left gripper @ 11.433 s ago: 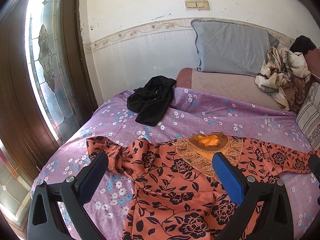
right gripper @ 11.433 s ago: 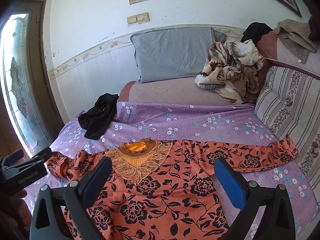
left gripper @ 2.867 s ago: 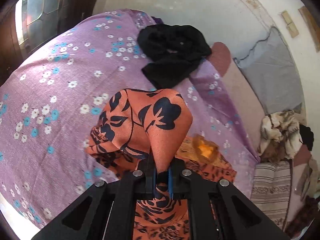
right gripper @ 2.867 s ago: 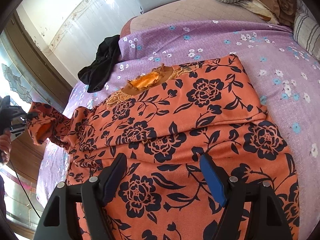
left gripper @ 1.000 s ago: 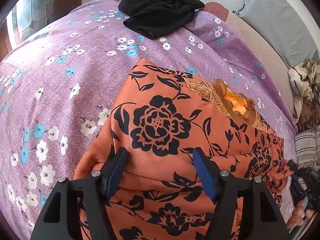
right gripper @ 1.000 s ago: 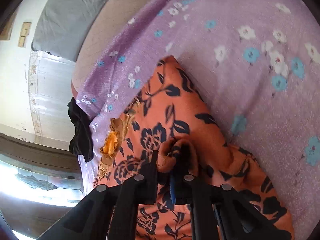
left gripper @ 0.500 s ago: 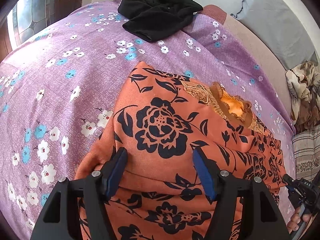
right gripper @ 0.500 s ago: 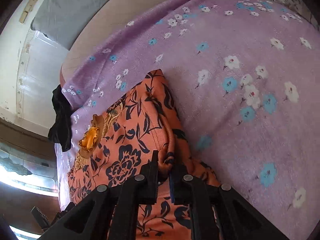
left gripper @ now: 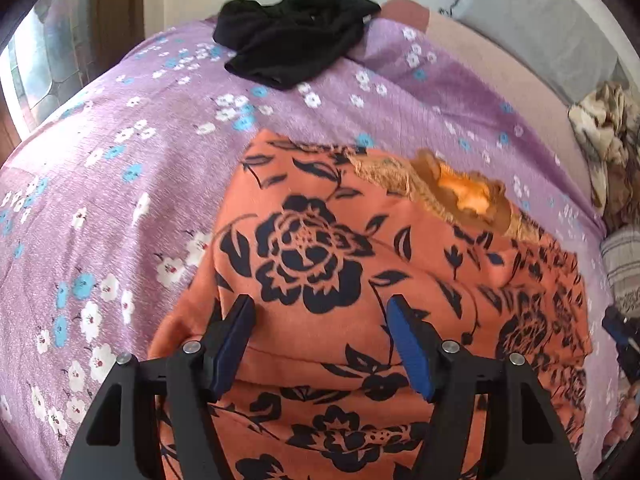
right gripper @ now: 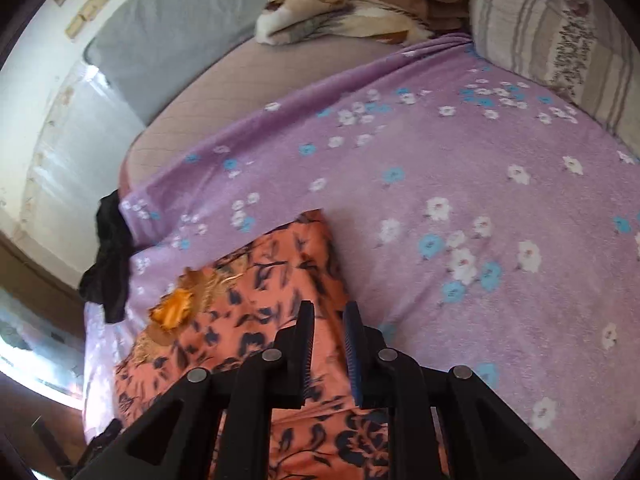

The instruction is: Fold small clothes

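An orange dress with black flowers [left gripper: 312,240] lies on the purple flowered bedsheet [left gripper: 120,160], both sleeves folded in over its body. Its gold-trimmed collar [left gripper: 464,196] points toward the pillows. My left gripper [left gripper: 320,306] hovers open just over the left folded side, with cloth beneath the blue pads but not pinched. In the right wrist view the dress [right gripper: 256,280] shows its right folded edge. My right gripper [right gripper: 329,310] is above that edge, its jaws opening with a narrow gap. The cloth lies below them, not pressed between the pads.
A crumpled black garment [left gripper: 292,48] sits at the sheet's far left corner. Behind it are a grey pillow [right gripper: 168,40], a rumpled brown blanket [right gripper: 360,0] and a striped cushion [right gripper: 552,28]. A glass door [left gripper: 36,72] is on the left.
My right gripper let go of the sleeve fold it was pinching, and its jaws parted as it rose. The fold now lies flat. My left gripper stayed open and barely moved.
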